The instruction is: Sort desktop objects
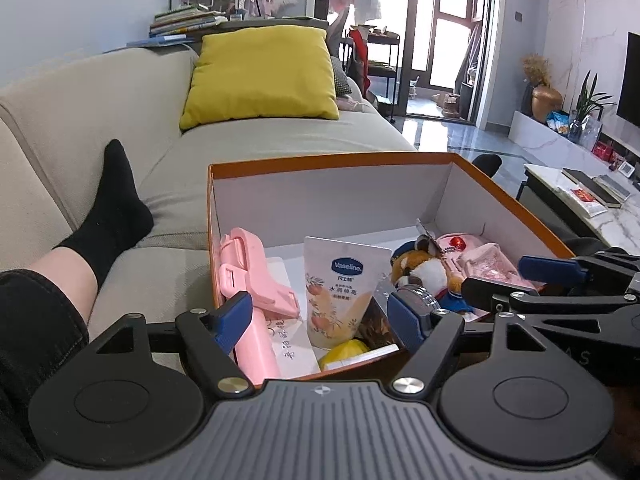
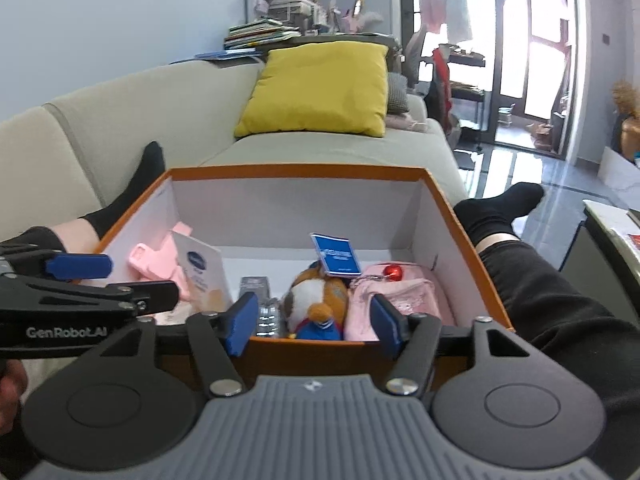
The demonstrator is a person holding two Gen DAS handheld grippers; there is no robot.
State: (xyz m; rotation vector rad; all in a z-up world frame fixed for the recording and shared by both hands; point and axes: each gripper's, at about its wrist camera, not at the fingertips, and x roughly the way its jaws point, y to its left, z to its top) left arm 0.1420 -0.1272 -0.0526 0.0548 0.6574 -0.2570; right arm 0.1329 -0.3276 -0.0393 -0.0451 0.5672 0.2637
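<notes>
An orange box [image 1: 332, 159] [image 2: 296, 171] with white walls stands on the sofa between a person's legs. It holds a pink plastic tool [image 1: 248, 272] [image 2: 156, 260], a Vaseline tube [image 1: 340, 296] [image 2: 204, 268], a plush toy [image 1: 424, 268] [image 2: 316, 300] with a blue tag [image 2: 335, 256], a pink pouch [image 1: 488, 260] [image 2: 404, 292], a clear bottle [image 2: 262, 304] and something yellow [image 1: 346, 350]. My left gripper [image 1: 320, 320] [image 2: 120, 278] hovers open over the box's near-left corner, holding nothing. Over the near edge, my right gripper [image 2: 314, 322] [image 1: 532, 280] is open and empty too.
The box rests on a beige sofa [image 1: 120, 120] with a yellow cushion [image 1: 260, 76] [image 2: 320, 88] behind it. A leg in a black sock [image 1: 116, 208] lies left of the box, another [image 2: 500, 208] right of it. A marble table [image 1: 580, 196] stands at right.
</notes>
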